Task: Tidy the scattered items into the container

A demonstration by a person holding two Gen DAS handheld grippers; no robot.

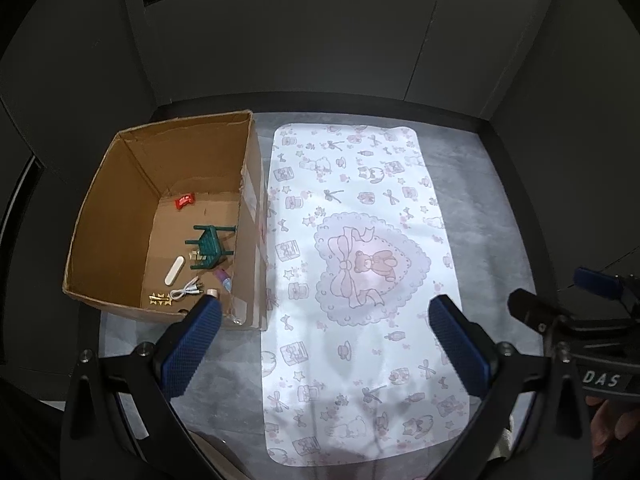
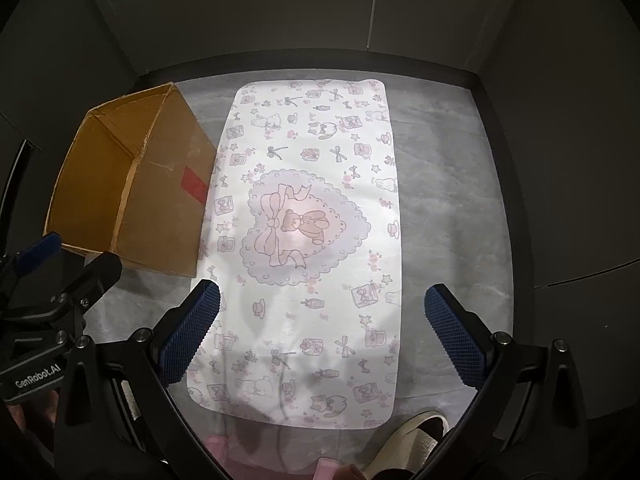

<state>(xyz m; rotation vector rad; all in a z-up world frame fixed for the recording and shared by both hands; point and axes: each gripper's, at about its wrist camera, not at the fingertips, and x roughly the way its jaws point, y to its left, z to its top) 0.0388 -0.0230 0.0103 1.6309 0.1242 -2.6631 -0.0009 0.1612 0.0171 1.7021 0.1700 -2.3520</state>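
- Cardboard box point(image 1: 120, 208) sits open-topped on the table point(image 1: 472, 200), at the left of the printed mat point(image 1: 352, 240), its right wall just beside the mat's left edge.
- Inside the box, on its floor: a red wrapper point(image 1: 185, 201) near the far wall; a small green chair point(image 1: 210, 246) tipped on its side toward the right wall; a white oblong piece point(image 1: 174, 273) left of the chair.
- Nearer the front wall: a coiled white cable point(image 1: 185, 290), a gold star-shaped clip point(image 1: 160, 299), and a small pink-and-blue tube point(image 1: 223, 280) against the right wall.
- From the right wrist view the box point(image 2: 132, 184) shows only its outer side, with a red patch on it; contents hidden there.
- Mat is white with a pink heart, bow and bear at its middle; nothing lies on it.
- Left hand-held gripper point(image 1: 324, 316) hovers over the mat's near half, blue pads spread wide, gripping nothing; its left pad overlaps the box's near right corner in view.
- Right hand-held gripper point(image 2: 320, 308) hangs above the mat's near end, pads likewise wide apart and bare.
- Each gripper's body shows at the edge of the other's view.
- Grey table surface, dark walls around.
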